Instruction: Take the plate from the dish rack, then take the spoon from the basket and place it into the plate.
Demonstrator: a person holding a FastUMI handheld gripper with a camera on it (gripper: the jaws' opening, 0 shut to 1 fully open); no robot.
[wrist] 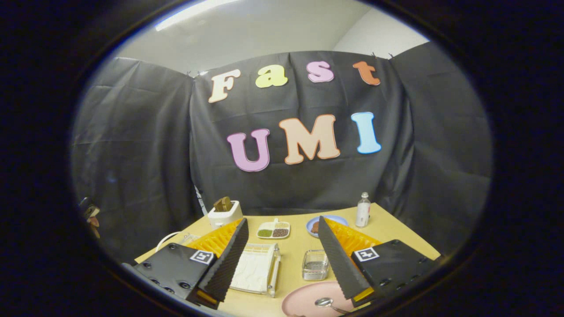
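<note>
Backdrop: black cloth hangs behind a pale wooden worktop (pixel 387 229), which I watch from high up, with everything below me.
Toaster (pixel 225 212): far left, bread standing in its slot; well clear of my path.
Dish rack (pixel 255 274): just inside my left finger, looking empty, so I judge the plate is already out.
Divided dish (pixel 273 230): mid-worktop beyond the rack, with green and brown fillings.
Jaws: my gripper (pixel 282 264) has them wide apart, holding nothing.
Basket (pixel 315 265): between the fingers, looking empty.
Plate (pixel 308 299): pink, below the basket at the near edge of the worktop.
Spoon (pixel 328 304): lying in the plate, bowl toward the middle, handle running under my right finger.
Blue plate (pixel 337 219): behind my right finger, some brown food on it.
Bottle (pixel 363 210): upright, far right.
Risk: dropping low again, my right finger could clip the spoon handle and flip it out, or nudge the plate off the near edge.
</note>
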